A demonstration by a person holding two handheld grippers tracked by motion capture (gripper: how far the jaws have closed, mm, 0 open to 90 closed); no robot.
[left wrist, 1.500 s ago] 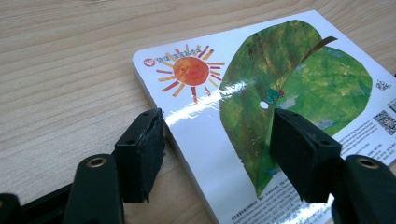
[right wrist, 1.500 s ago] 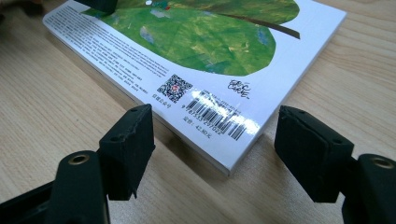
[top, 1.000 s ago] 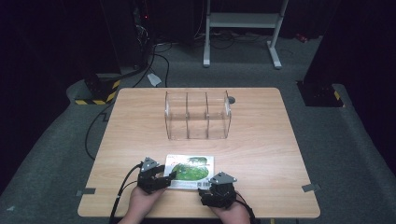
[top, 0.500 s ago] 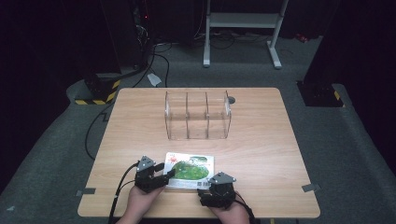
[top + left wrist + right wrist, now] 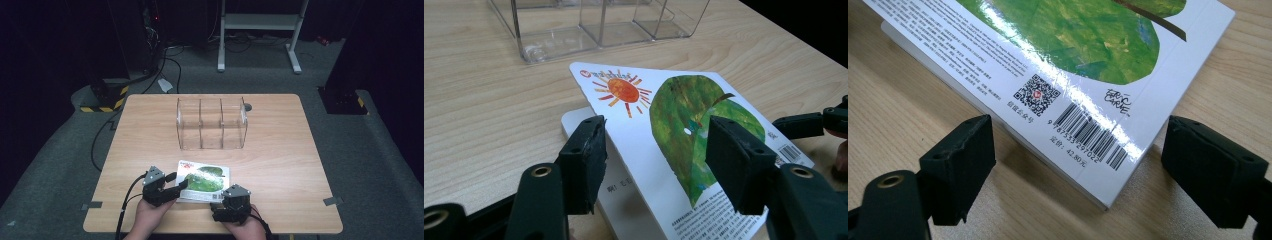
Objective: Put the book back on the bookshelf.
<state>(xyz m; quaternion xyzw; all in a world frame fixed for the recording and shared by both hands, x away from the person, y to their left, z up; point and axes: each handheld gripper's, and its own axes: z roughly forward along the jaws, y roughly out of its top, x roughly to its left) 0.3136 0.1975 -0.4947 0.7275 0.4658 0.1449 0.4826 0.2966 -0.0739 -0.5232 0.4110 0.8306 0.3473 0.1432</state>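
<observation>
Tabletop (image 5: 280, 165) of pale wood spreads ahead of my two claws. Farther out from them, well apart, stands a clear three-compartment bin (image 5: 212, 123). Just in front of my claws lies the book (image 5: 204, 180), back cover up, with a green leaf and an orange sun printed on it. Its cover (image 5: 664, 115) is lifted at a tilt above the pages below. My left claw (image 5: 176, 187) straddles that raised cover; its jaws have just been closing, pads either side, not yet pressing. My right claw (image 5: 218, 206) sits at the near corner by the barcode (image 5: 1088, 137), released, jaws just been opening, the corner between them untouched.
</observation>
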